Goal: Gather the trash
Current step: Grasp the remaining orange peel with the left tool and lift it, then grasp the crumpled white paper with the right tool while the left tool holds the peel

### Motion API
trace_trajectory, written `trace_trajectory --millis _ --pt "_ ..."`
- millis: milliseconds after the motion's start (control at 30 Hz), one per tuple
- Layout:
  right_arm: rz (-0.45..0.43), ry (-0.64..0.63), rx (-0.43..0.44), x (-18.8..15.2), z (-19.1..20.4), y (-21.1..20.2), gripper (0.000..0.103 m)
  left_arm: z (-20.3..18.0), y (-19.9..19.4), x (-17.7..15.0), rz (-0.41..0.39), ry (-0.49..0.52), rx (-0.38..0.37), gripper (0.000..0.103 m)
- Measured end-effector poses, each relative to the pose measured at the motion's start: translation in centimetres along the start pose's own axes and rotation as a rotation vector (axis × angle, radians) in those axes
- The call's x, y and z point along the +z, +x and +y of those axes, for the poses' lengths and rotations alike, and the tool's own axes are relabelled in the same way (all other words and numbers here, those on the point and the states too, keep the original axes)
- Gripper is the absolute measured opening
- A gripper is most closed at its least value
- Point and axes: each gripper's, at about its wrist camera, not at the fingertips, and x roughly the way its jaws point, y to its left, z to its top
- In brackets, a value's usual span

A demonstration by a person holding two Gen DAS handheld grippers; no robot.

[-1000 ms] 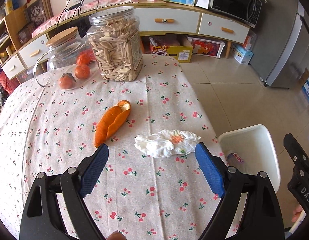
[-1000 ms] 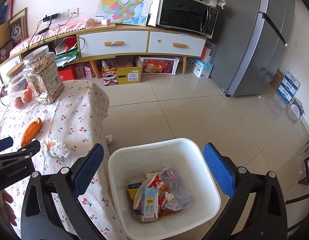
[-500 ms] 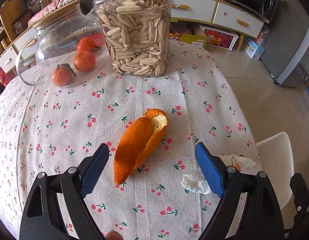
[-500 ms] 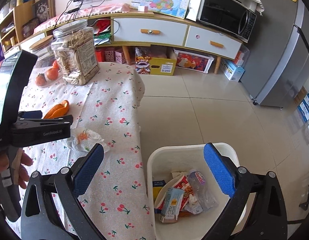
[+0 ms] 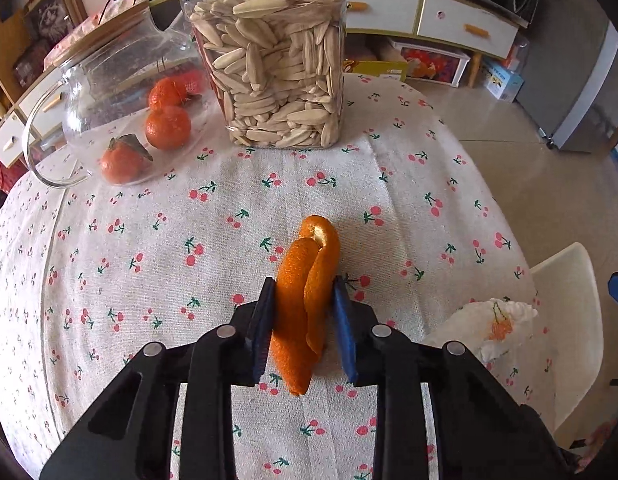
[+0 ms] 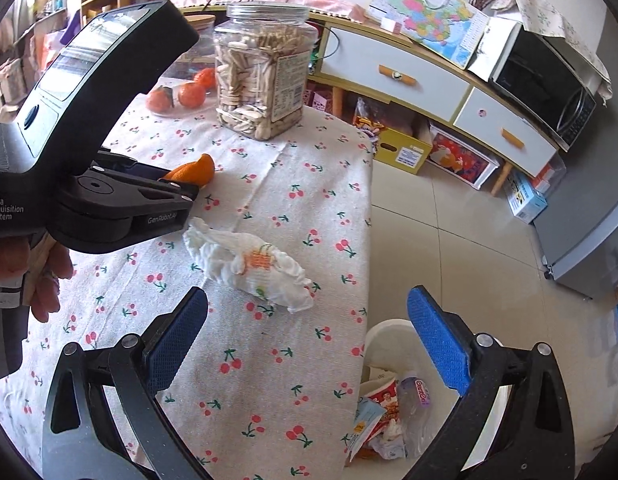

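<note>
The left gripper [image 5: 303, 304] is clamped on the orange peel [image 5: 307, 292], its two blue pads pressing the curled strip from both sides while the peel's lower end lies on the cherry-print tablecloth [image 5: 149, 248]. From the peel, a clear jar of pale seeds [image 5: 269, 60] stands at twelve o'clock near the table's far edge, and a glass jug [image 5: 121, 92] with small oranges behind it sits at about ten o'clock. A crumpled white tissue [image 5: 493, 320] lies at three o'clock from the peel, close to the table's edge, with the white bin [image 5: 569, 320] just beyond it on the floor. In the right wrist view, the right gripper [image 6: 305, 320] has its jaws spread wide with nothing between them, hovering over the cloth with the tissue [image 6: 249, 268] just ahead at twelve o'clock. The bin [image 6: 385, 328], at about five o'clock from the tissue, holds wrappers and a carton.
</note>
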Motion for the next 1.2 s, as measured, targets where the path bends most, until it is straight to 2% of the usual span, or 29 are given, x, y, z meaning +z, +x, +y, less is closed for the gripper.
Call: trace_trajectory --millis 100,267,333,400,433,467,500,800,1000,1200 --pt "-0.006 -0.044 0.064 0.0 0.9 0.1 0.096 0.5 -1.7 -0.4 0.006 -0.013 0.01 0.026" --pt "0.037 -0.075 0.163 0.8 0.8 2.3 0.095 1.5 -6.3 -1.7 -0.013 -0.04 0.025 0.026" --pt "0.066 -0.075 0.199 1.1 0.6 3.6 0.086 2.4 -8.0 -3.0 -0.021 -0.08 0.007 0.026" --pt "0.109 -0.087 0.2 1.0 0.7 5.2 0.069 2.8 -9.0 -4.5 -0.027 -0.118 -0.013 0.026" --pt "0.117 -0.085 0.215 0.9 0.7 5.6 0.069 3.2 -9.3 -5.3 -0.025 -0.138 -0.022 0.026" --pt "0.098 -0.066 0.237 1.0 0.5 5.6 0.056 3.4 -9.4 -6.1 -0.021 -0.161 -0.03 0.026" --pt "0.1 -0.048 0.253 1.2 0.3 5.7 0.047 3.8 -9.6 -6.7 -0.017 -0.179 -0.037 0.026" --pt "0.044 0.058 0.236 2.3 1.0 3.6 0.044 4.3 -9.9 -7.7 -0.045 -0.175 0.008 0.026" --pt "-0.003 0.139 0.195 3.5 1.5 0.0 0.044 5.6 -10.8 -8.0 -0.063 -0.222 -0.003 0.026" --pt "-0.079 0.256 0.149 2.6 0.7 -3.9 0.045 5.5 -12.9 -8.7 -0.128 -0.24 0.012 0.026"
